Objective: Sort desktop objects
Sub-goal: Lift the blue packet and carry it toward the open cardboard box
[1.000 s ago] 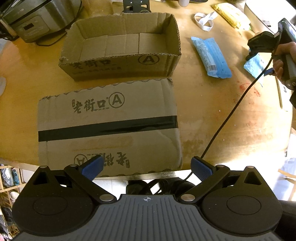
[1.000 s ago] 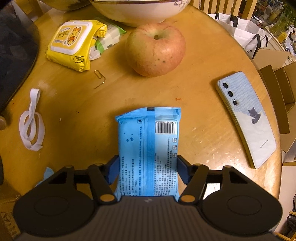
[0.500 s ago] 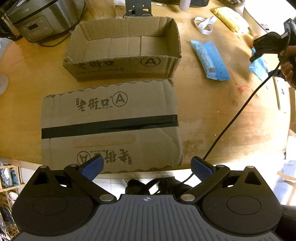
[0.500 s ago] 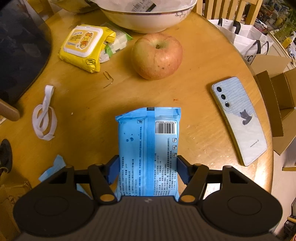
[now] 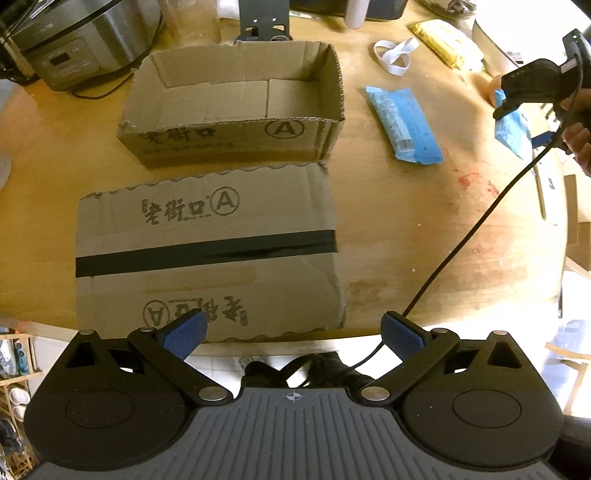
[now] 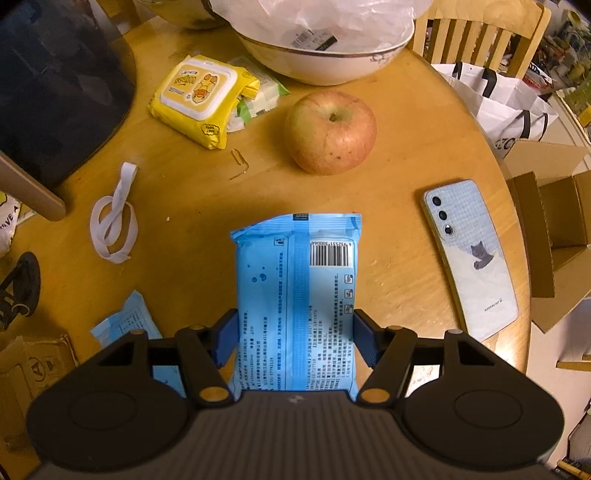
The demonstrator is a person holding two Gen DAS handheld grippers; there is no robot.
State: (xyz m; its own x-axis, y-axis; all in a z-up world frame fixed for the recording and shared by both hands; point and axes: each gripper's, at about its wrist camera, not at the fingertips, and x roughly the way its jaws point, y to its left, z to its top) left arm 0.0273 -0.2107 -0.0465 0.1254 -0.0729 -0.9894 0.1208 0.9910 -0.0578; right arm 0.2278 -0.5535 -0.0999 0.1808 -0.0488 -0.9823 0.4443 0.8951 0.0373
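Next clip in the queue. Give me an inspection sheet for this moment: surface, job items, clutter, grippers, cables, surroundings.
Surface: round wooden table, red marks near its right side.
Job's things: blue packet held above the table; second blue packet lying flat; open cardboard box, nothing inside; closed taped box in front of it.
Clutter: apple, phone face down, yellow wipes pack, white band, paper clip, bowl.
Grippers: right gripper shut on the blue packet; left gripper open, holding nothing.
Cables: black cable crossing the table.
Surroundings: rice cooker, wooden chair, paper bags.
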